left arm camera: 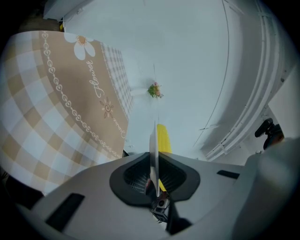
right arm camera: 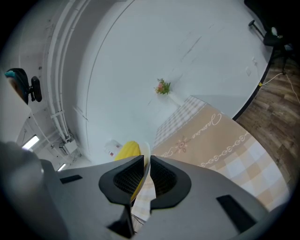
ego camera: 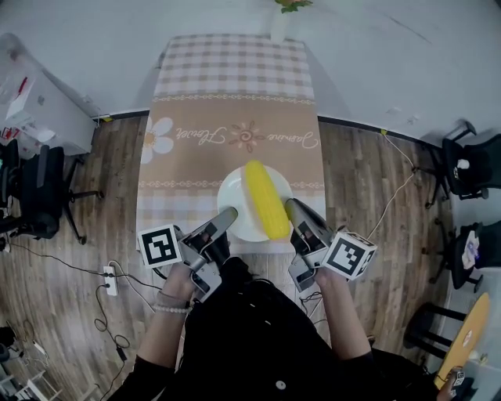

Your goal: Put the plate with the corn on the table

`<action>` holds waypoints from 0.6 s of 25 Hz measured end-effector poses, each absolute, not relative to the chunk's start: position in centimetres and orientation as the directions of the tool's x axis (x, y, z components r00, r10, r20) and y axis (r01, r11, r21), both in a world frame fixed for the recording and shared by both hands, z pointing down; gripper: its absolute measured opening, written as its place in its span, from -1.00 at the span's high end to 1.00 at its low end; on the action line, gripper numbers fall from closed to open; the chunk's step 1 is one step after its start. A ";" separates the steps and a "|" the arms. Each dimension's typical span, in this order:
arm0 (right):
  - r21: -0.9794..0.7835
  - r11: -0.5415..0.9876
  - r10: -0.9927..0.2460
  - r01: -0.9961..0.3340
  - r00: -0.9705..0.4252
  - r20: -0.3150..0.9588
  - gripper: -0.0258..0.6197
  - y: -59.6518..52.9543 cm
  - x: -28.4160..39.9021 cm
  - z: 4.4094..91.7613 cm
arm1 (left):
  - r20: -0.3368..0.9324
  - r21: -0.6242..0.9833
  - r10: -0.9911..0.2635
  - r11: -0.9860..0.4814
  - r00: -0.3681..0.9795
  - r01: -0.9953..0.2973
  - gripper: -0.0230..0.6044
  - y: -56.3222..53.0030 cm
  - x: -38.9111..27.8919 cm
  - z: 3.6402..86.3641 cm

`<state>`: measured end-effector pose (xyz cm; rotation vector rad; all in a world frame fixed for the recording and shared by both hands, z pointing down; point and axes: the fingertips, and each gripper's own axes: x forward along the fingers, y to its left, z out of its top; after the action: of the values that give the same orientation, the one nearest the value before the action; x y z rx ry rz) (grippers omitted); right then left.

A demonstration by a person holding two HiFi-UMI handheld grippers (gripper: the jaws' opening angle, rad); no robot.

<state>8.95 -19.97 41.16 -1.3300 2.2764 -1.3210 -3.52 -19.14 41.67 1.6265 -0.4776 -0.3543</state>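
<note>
A white plate (ego camera: 233,196) carrying a yellow corn cob (ego camera: 264,199) is held over the near end of the table (ego camera: 235,117), which wears a beige checked cloth. My left gripper (ego camera: 227,218) is shut on the plate's left rim and my right gripper (ego camera: 291,207) is shut on its right rim. In the left gripper view the plate (left arm camera: 153,145) shows edge-on between the jaws with the corn (left arm camera: 163,138) behind it. In the right gripper view the plate rim (right arm camera: 146,157) sits in the jaws beside the corn (right arm camera: 126,151).
A small vase of flowers (ego camera: 288,9) stands at the table's far end. Office chairs stand on the wooden floor at the left (ego camera: 39,192) and right (ego camera: 470,164). A power strip (ego camera: 110,280) and cables lie on the floor at the near left.
</note>
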 end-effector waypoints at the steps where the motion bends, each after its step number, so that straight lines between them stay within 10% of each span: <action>1: -0.770 0.194 -0.776 -0.608 -0.575 0.259 0.69 -20.3 8.8 41.4 | 0.054 0.992 -0.499 -0.068 0.865 -0.101 0.79 -19.5 -3.7 41.9; 15: -0.777 0.149 -0.779 -0.611 -0.556 0.288 0.70 -22.8 7.6 43.7 | 0.087 0.990 -0.454 -0.056 0.887 -0.126 0.79 -22.5 -4.5 44.2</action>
<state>7.64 -22.81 43.69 -1.3732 2.2354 -1.3683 -4.55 -22.45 44.21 1.6222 -0.4594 -0.2834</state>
